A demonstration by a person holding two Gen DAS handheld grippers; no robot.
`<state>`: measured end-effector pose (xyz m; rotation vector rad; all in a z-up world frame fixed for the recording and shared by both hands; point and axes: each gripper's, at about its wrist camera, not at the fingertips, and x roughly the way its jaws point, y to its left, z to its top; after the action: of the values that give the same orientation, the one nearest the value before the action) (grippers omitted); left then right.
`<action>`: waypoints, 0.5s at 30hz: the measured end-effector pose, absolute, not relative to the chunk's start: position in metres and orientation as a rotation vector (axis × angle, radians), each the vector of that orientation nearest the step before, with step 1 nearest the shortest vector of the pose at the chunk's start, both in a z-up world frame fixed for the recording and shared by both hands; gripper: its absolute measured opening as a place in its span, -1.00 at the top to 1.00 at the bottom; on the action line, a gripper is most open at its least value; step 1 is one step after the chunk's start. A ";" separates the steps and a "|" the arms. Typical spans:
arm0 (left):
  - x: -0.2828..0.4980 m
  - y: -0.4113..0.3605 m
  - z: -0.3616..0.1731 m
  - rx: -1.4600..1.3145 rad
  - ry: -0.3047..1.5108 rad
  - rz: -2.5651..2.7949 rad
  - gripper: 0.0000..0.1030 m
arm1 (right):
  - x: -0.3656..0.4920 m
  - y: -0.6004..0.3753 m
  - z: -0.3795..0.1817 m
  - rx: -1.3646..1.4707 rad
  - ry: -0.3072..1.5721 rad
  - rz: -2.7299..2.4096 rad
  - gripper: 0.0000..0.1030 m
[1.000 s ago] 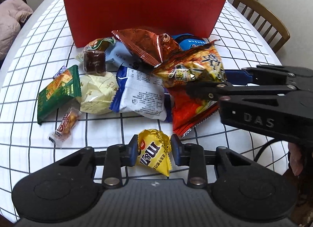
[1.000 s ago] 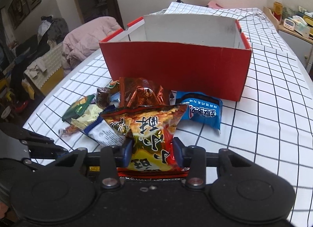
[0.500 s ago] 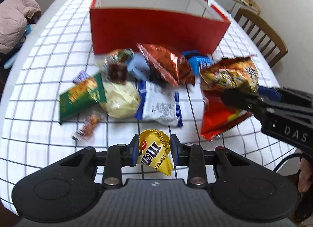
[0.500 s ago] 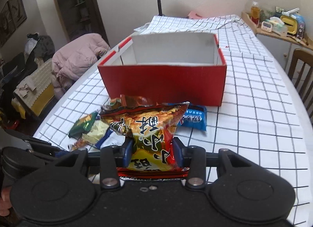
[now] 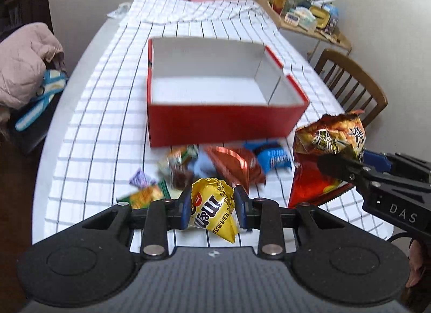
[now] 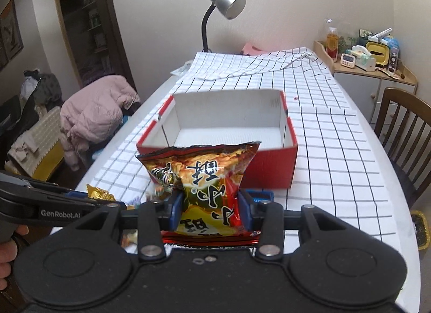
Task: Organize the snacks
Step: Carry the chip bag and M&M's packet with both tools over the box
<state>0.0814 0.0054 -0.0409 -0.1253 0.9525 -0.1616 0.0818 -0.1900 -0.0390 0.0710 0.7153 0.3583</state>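
My left gripper is shut on a small yellow snack packet and holds it above the table, short of the red box. My right gripper is shut on a large orange-red snack bag, held in the air in front of the box. The same bag and gripper show at the right of the left wrist view. The box is open at the top, white inside, with nothing in it. Several loose snacks lie on the checked cloth before the box.
A wooden chair stands at the table's right side. A desk lamp stands at the far end. A pink jacket lies on a seat to the left. A side cabinet carries small items.
Both grippers have risen with their snacks and tilted up, so the inside of the box now shows. The snack pile has dropped lower in view.
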 end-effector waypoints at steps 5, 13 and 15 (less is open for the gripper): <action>0.105 0.008 -0.020 -0.137 0.944 -0.145 0.39 | 0.101 -0.190 -0.023 0.074 0.709 0.340 0.19; 0.156 0.007 -0.006 -0.140 0.933 -0.105 0.39 | 0.150 -0.195 -0.020 0.088 0.731 0.311 0.19; 0.171 0.005 -0.004 -0.134 0.929 -0.085 0.39 | 0.164 -0.196 -0.022 0.087 0.739 0.309 0.19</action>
<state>0.1715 0.0047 -0.0042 -0.1337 0.9288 -0.0854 0.1644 -0.1962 -0.0223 0.0866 0.7386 0.3089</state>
